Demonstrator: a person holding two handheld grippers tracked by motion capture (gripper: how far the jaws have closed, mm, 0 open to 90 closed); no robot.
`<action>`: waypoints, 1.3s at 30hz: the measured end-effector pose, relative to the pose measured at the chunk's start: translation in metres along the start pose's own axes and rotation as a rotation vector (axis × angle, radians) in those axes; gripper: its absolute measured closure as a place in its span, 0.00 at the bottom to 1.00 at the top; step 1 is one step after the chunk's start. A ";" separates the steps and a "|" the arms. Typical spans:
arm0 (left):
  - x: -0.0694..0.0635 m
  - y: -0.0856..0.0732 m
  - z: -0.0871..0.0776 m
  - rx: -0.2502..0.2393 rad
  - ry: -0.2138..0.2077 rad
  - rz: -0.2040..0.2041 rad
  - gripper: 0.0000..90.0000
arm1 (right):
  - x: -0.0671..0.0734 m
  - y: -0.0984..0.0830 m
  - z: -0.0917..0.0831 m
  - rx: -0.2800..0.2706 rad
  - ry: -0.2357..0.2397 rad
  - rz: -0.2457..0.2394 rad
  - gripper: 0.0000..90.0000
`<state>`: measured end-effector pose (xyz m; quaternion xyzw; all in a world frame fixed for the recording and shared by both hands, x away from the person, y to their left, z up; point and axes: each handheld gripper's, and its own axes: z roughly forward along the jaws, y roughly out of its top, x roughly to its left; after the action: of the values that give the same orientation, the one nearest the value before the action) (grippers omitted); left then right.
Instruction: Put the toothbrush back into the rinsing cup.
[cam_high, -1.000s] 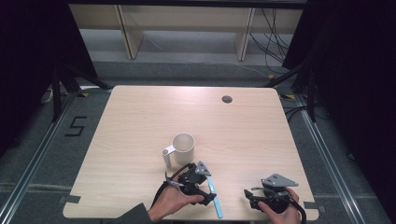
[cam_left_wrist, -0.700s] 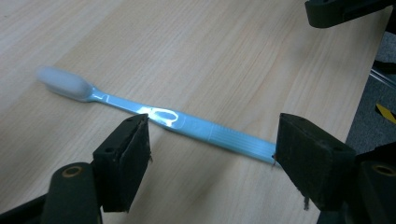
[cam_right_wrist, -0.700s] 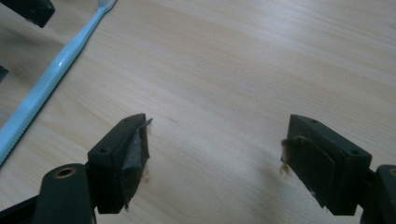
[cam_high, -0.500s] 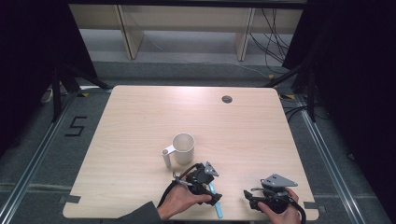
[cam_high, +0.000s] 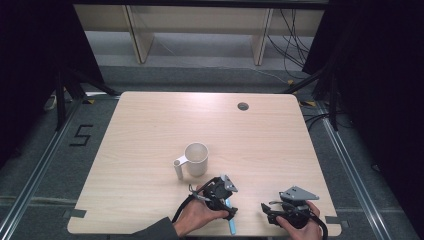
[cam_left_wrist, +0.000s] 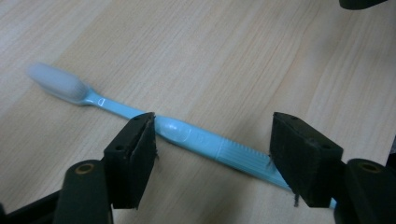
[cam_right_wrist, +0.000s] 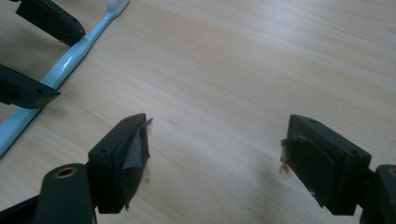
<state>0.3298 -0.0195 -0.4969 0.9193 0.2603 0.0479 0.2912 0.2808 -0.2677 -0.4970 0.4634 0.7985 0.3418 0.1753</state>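
Blue toothbrush (cam_left_wrist: 201, 140) lies flat on table (cam_high: 150, 130) near front edge, between left gripper (cam_left_wrist: 212, 154) jaws, just closing, untouched. Right gripper (cam_right_wrist: 215, 154) jaws apart, empty. No readable writing.

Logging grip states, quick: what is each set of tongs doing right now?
Left tongs: open, jaws just closing, astride the toothbrush on the table, pads not pressing it.
Right tongs: open, holding nothing.

A white mug (cam_high: 196, 158) stands upright on the light wooden table (cam_high: 150, 130) (handle turned toward the table's left edge), well short of a small round grommet hole (cam_high: 243, 106) near the far edge.
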 end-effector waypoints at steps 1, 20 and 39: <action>0.000 -0.001 -0.001 0.004 0.000 0.008 0.40 | 0.000 0.000 0.000 -0.001 -0.001 -0.003 0.25; 0.021 -0.016 -0.020 0.044 -0.012 0.068 0.71 | 0.000 0.000 0.000 0.007 -0.008 0.002 0.26; 0.024 -0.013 -0.025 0.166 -0.020 0.118 0.80 | 0.001 0.001 -0.001 0.007 -0.013 0.011 0.26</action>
<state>0.3385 0.0140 -0.4854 0.9545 0.2057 0.0342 0.2130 0.2802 -0.2675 -0.4956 0.4705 0.7960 0.3370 0.1771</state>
